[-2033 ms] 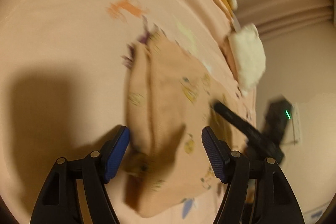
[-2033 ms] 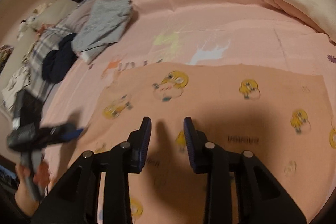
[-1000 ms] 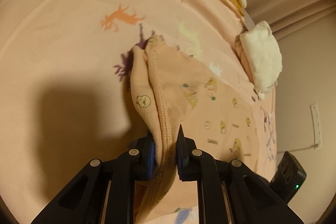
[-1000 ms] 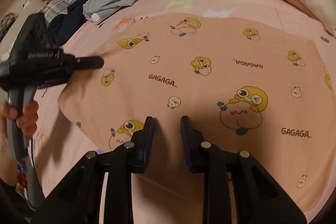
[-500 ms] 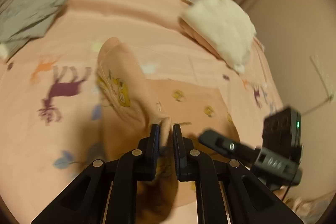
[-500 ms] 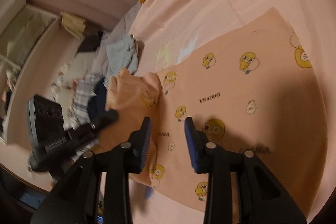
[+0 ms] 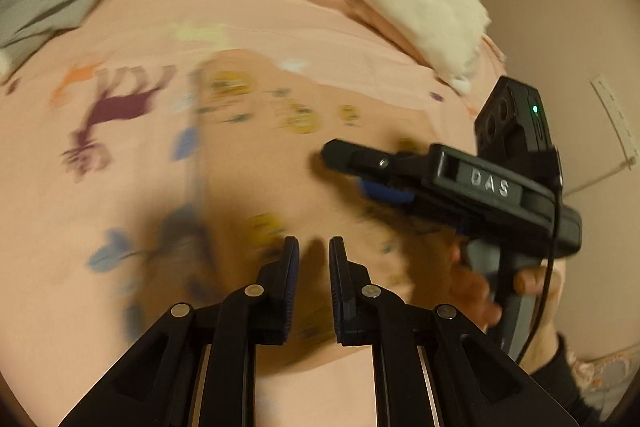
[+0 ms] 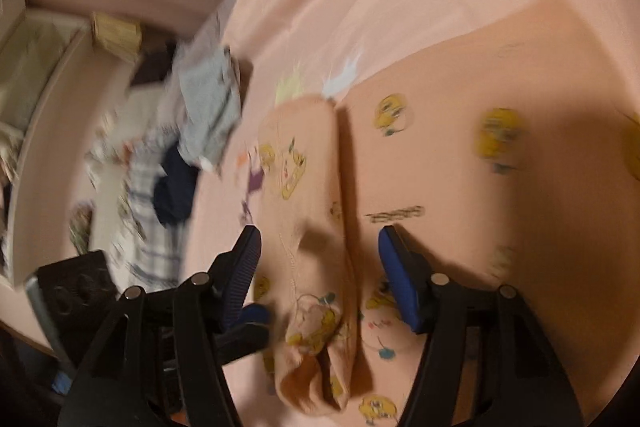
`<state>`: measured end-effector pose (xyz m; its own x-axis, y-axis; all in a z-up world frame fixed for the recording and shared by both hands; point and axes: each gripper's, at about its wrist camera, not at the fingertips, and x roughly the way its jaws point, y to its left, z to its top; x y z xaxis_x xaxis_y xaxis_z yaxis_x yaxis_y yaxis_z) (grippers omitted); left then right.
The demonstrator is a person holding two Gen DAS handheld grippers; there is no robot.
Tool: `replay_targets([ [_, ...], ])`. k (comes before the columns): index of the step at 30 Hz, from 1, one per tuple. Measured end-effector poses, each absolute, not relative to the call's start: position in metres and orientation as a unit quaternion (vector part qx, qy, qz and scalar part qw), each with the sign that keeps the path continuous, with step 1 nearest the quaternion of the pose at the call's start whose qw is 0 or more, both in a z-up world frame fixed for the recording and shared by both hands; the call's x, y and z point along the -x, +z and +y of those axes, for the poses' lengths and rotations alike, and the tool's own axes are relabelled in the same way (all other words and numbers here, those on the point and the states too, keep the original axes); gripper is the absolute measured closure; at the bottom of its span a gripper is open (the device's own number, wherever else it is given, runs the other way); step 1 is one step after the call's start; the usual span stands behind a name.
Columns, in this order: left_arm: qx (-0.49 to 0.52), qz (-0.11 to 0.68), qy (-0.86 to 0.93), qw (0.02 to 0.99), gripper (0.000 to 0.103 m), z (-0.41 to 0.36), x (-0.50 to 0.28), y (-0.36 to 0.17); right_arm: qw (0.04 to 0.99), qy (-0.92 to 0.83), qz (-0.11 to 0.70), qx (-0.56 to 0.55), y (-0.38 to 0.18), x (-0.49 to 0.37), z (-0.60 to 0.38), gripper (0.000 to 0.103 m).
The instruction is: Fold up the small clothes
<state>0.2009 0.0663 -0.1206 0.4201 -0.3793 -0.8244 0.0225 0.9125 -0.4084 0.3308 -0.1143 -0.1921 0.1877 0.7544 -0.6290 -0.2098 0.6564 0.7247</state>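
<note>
A peach garment [image 8: 440, 187] printed with yellow cartoon chicks lies spread on the pink bed sheet [image 7: 120, 27]. Its left side is folded over into a long flap [image 8: 304, 195]. My right gripper [image 8: 320, 233] hovers over that flap with its jaws opening wide; the flap lies between them and the pads do not touch it. My left gripper [image 7: 314, 259] points down at the garment [image 7: 280, 155] with its jaws nearly together, pinching the bunched near end of the flap. In the right wrist view the left gripper [image 8: 262, 325] comes in from the lower left beside that end.
A grey garment [image 8: 204, 107], a navy one [image 8: 176, 191] and a plaid one [image 8: 148, 227] are piled left of the sheet. A white fluffy blanket [image 7: 424, 7] lies at the back right. A hand [image 7: 480, 287] holds the right gripper [image 7: 344, 171] near the bed's right edge, by the wall.
The left gripper has carried the garment's left edge up and across to the right, laying it down as a flap. The right gripper has rolled, moved over the flap and spread its jaws.
</note>
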Motion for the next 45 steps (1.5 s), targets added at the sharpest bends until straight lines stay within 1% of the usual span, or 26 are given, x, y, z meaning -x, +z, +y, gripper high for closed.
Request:
replay_targets([
  [1, 0.176, 0.526, -0.115, 0.824, 0.093, 0.075, -0.199, -0.122, 0.733, 0.331, 0.547, -0.235, -0.193, -0.334, -0.105, 0.042],
  [2, 0.187, 0.528, -0.108, 0.822, 0.093, 0.086, -0.195, -0.124, 0.736, 0.333, 0.546, -0.220, -0.193, -0.338, -0.097, 0.045],
  [4, 0.203, 0.529, -0.093, 0.819, 0.093, 0.103, -0.190, -0.128, 0.743, 0.337, 0.545, -0.194, -0.193, -0.341, -0.084, 0.058],
  [5, 0.209, 0.529, -0.089, 0.817, 0.093, 0.108, -0.189, -0.130, 0.749, 0.333, 0.546, -0.173, -0.192, -0.342, -0.077, 0.067],
  [7, 0.225, 0.527, -0.081, 0.816, 0.093, 0.119, -0.186, -0.132, 0.753, 0.342, 0.542, -0.150, -0.194, -0.340, -0.069, 0.077],
  [8, 0.230, 0.526, -0.079, 0.815, 0.093, 0.121, -0.185, -0.132, 0.750, 0.348, 0.544, -0.147, -0.196, -0.339, -0.068, 0.086],
  [12, 0.248, 0.518, -0.075, 0.815, 0.093, 0.127, -0.183, -0.129, 0.756, 0.346, 0.529, -0.169, -0.191, -0.338, -0.080, 0.091],
  [17, 0.239, 0.512, -0.091, 0.820, 0.093, 0.116, -0.181, -0.121, 0.797, 0.341, 0.465, -0.178, -0.142, -0.324, -0.120, 0.092],
  [21, 0.231, 0.513, -0.114, 0.819, 0.093, 0.094, -0.190, -0.120, 0.832, 0.296, 0.436, -0.174, -0.117, -0.315, -0.168, 0.092],
  [24, 0.220, 0.518, -0.133, 0.816, 0.093, 0.071, -0.199, -0.121, 0.840, 0.258, 0.445, -0.172, -0.122, -0.311, -0.195, 0.091],
  [31, 0.168, 0.525, -0.168, 0.818, 0.093, 0.011, -0.216, -0.123, 0.827, 0.212, 0.486, -0.188, -0.168, -0.314, -0.230, 0.090],
  [35, 0.137, 0.527, -0.179, 0.819, 0.093, -0.008, -0.217, -0.128, 0.812, 0.206, 0.498, -0.223, -0.175, -0.319, -0.244, 0.079],
  [36, 0.130, 0.528, -0.182, 0.819, 0.093, -0.011, -0.216, -0.130, 0.818, 0.198, 0.492, -0.223, -0.172, -0.318, -0.247, 0.077],
  [38, 0.111, 0.530, -0.185, 0.820, 0.093, -0.016, -0.214, -0.135, 0.854, 0.163, 0.454, -0.193, -0.155, -0.314, -0.253, 0.074],
  [41, 0.091, 0.532, -0.187, 0.821, 0.093, -0.022, -0.213, -0.140, 0.884, 0.160, 0.399, -0.183, -0.132, -0.310, -0.259, 0.074],
  [43, 0.091, 0.533, -0.188, 0.820, 0.093, -0.022, -0.214, -0.142, 0.877, 0.197, 0.397, -0.188, -0.128, -0.316, -0.256, 0.075],
  [45, 0.091, 0.534, -0.188, 0.819, 0.093, -0.022, -0.214, -0.144, 0.862, 0.222, 0.420, -0.177, -0.135, -0.328, -0.245, 0.080],
])
